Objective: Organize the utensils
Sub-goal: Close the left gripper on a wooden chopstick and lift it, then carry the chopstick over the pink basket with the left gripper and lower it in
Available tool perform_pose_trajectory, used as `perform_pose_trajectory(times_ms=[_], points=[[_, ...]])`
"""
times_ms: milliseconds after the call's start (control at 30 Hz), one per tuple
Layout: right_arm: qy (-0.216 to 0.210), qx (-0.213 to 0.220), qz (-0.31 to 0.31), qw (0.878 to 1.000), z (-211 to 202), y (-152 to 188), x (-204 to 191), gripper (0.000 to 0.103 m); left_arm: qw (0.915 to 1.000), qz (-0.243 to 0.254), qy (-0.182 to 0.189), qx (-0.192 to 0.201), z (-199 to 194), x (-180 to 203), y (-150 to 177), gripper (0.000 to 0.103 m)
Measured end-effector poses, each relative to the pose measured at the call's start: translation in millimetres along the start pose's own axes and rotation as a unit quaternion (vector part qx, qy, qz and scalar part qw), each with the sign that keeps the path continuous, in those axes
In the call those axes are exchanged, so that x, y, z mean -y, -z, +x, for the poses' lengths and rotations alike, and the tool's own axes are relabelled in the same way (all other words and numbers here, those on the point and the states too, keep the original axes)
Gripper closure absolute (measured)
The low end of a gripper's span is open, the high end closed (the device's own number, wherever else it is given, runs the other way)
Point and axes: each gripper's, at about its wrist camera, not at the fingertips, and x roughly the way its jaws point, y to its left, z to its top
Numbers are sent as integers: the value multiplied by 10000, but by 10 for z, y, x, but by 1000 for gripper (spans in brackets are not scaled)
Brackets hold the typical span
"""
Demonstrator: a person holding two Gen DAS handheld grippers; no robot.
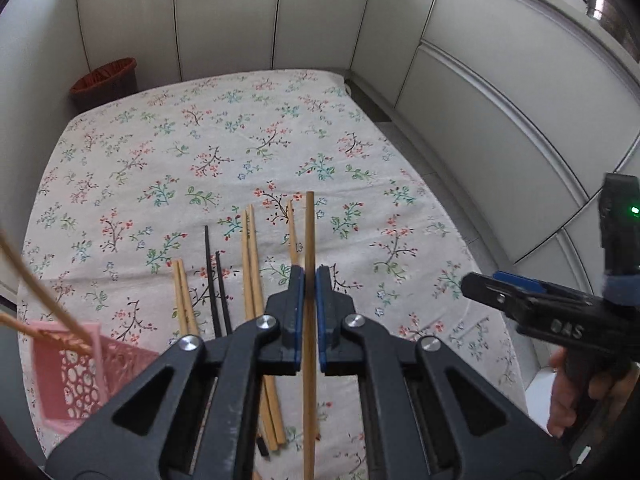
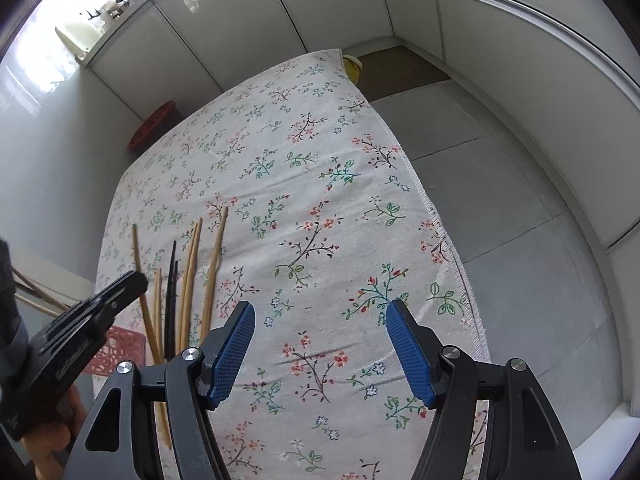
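In the left wrist view my left gripper point(image 1: 310, 276) is shut on a long wooden chopstick point(image 1: 309, 224), held just above the floral tablecloth point(image 1: 168, 152). Under and left of it, several more chopsticks lie side by side on the cloth: a lone wooden one point(image 1: 292, 228), a wooden pair point(image 1: 249, 256), a black pair point(image 1: 212, 276) and a shorter wooden pair point(image 1: 182, 300). At the lower left a pink perforated basket point(image 1: 68, 376) holds chopsticks point(image 1: 36, 284) that stick out. My right gripper point(image 2: 320, 314) hovers open over bare cloth with nothing between its blue pads point(image 2: 234, 352).
A red-brown wicker bin point(image 1: 106, 78) stands on the floor beyond the table's far left corner. White cabinet fronts point(image 1: 500, 92) run along the back and right. The cloth's fringed right edge point(image 2: 436, 232) drops to grey floor tiles. A yellow container point(image 2: 353, 66) sits by the far corner.
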Motion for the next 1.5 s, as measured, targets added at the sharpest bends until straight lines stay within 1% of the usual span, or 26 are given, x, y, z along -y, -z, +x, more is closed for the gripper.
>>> perform_pose_trajectory(times_ms=[67,133,267,333,367,400,433,500,533,600,667,733,800,933,1000,1033,1133,1200,1367,1500], points=[[-101,8,76,9999,-24,12,-38,34,9997,12,121,205,-295,-22,81,97],[-185,15,95,9998,-32,18,-115,34,9988,-26,222,429,-496,-55,134,97],[-299,-11,100,9995,35,17,-306,36,9958,45,137,902,-928,-159,330,97],[-330,-43,91,9994,115,6,-422,43,9943,-19,210,1045,-1098,-226,389,97],[-353,-65,71,9993,153,5,-469,50,9931,-68,282,1134,-1187,-272,424,97],[-376,-106,30,9992,212,-5,-538,54,9924,-88,307,1192,-1242,-306,449,97],[-388,-146,-20,9991,268,-10,-593,55,9918,-83,300,1239,-1299,-339,482,97],[-384,-233,-176,9988,412,-21,-735,63,9915,-75,242,1279,-1359,-409,515,97],[-357,-278,-238,9987,501,-28,-806,64,9917,-109,247,1255,-1375,-452,515,97],[-306,-408,-310,9982,685,-42,-921,71,9914,-239,346,1238,-1409,-552,501,97],[-263,-528,-458,9972,872,-67,-1039,76,9909,-353,384,1237,-1425,-639,493,97],[-100,-574,-720,9957,1024,-97,-1140,78,9905,-427,369,1255,-1422,-695,497,97],[82,-575,-835,9948,1141,-143,-1192,78,9907,-412,345,1248,-1414,-680,523,97],[-43,-619,-663,9959,1333,-248,-1190,80,9910,-417,378,1216,-1408,-690,538,97],[80,-631,-751,9951,1414,-260,-1210,94,9907,-448,383,1224,-1411,-702,532,97],[175,-570,-823,9948,1425,-266,-1223,94,9906,-463,387,1228,-1415,-706,531,97],[249,-500,-879,9946,1406,-251,-1236,96,9903,-474,387,1245,-1433,-726,535,97],[326,-417,-916,9944,1316,-225,-1241,97,9901,-484,378,1265,-1451,-732,541,97],[258,-1,-1080,9938,828,-110,-1280,97,9884,-514,391,1375,-1527,-718,554,97],[283,392,-1346,9897,368,20,-1372,97,9868,-498,380,1496,-1607,-691,575,97]])
